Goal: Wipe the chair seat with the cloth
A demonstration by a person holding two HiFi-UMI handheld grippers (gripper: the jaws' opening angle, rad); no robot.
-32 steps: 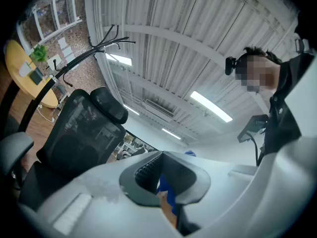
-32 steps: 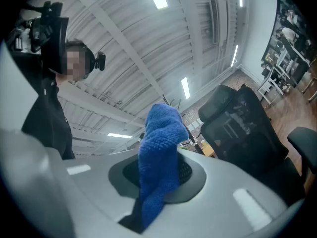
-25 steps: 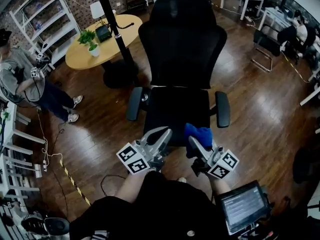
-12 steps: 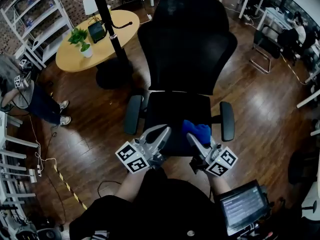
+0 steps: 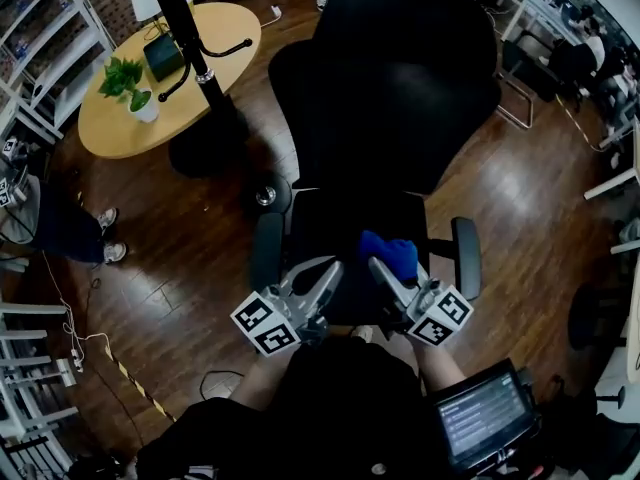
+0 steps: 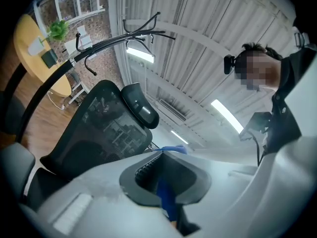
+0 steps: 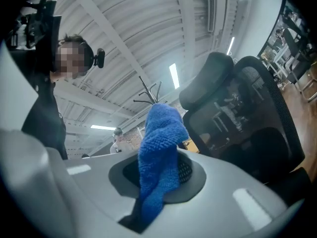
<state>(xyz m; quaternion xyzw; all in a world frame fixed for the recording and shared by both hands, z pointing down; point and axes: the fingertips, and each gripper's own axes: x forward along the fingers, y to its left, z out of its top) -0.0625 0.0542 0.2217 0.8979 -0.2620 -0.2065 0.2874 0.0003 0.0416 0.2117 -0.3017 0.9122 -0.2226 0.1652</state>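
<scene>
Head view: the right gripper (image 5: 388, 266) pinches the blue cloth (image 5: 392, 252) above the chair seat (image 5: 335, 230). Most of the bare seat lies toward 11 o'clock from the right gripper, and the left gripper (image 5: 325, 273) sits at its 9 o'clock.

Left gripper view: jaws pressed together, carrying nothing.

Right gripper view: the cloth stands bunched between clamped jaws, so this gripper looks set to wipe.

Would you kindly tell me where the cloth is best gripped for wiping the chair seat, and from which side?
Grip the cloth at one end, coming from the person's side of the chair seat. It is soft and bunched, so a free wad stands past the jaw tips to wipe with. The right gripper holds it this way.
</scene>
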